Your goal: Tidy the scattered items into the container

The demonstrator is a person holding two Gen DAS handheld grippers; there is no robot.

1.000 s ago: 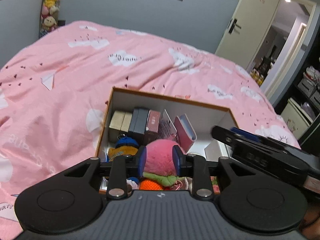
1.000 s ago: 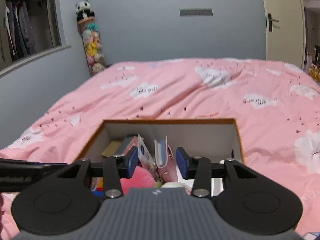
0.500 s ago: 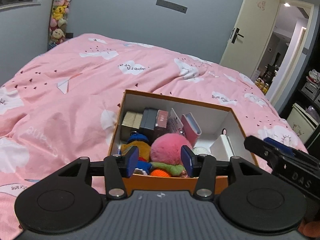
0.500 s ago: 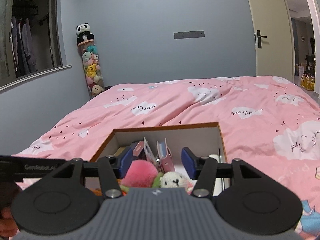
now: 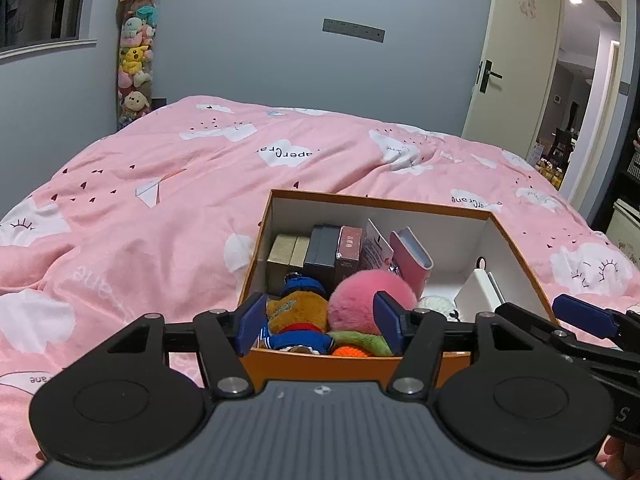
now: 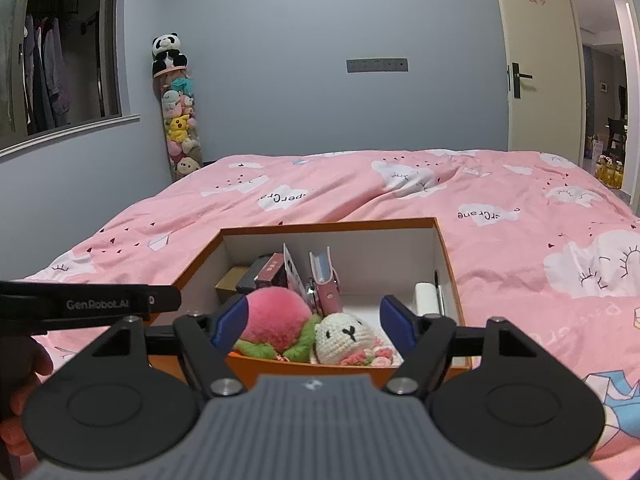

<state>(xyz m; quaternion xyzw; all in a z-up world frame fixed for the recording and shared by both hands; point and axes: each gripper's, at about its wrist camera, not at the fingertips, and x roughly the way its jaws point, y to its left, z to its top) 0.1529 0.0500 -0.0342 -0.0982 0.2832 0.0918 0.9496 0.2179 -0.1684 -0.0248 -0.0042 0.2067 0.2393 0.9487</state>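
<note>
An orange box with a white inside (image 5: 380, 201) (image 6: 328, 226) sits on the pink bed. It holds a pink plush ball (image 5: 370, 300) (image 6: 276, 314), a brown bear in blue (image 5: 298, 316), a white knitted toy (image 6: 346, 336), small boxes (image 5: 320, 248), a pink wallet (image 5: 412, 256) (image 6: 326, 284) and a white item (image 5: 478, 292). My left gripper (image 5: 320, 324) is open and empty, just before the box's near edge. My right gripper (image 6: 314, 322) is open and empty, also at the near edge.
The pink duvet (image 5: 160, 216) spreads around the box. A tall tube of plush toys (image 5: 134, 64) stands by the far wall. A door (image 5: 508, 72) is open at the right. The right gripper's fingers (image 5: 580, 320) show in the left wrist view.
Both grippers have pulled back and up from the box. The left gripper, narrow around the pink ball a second ago, has opened wide and the ball lies in the box.
</note>
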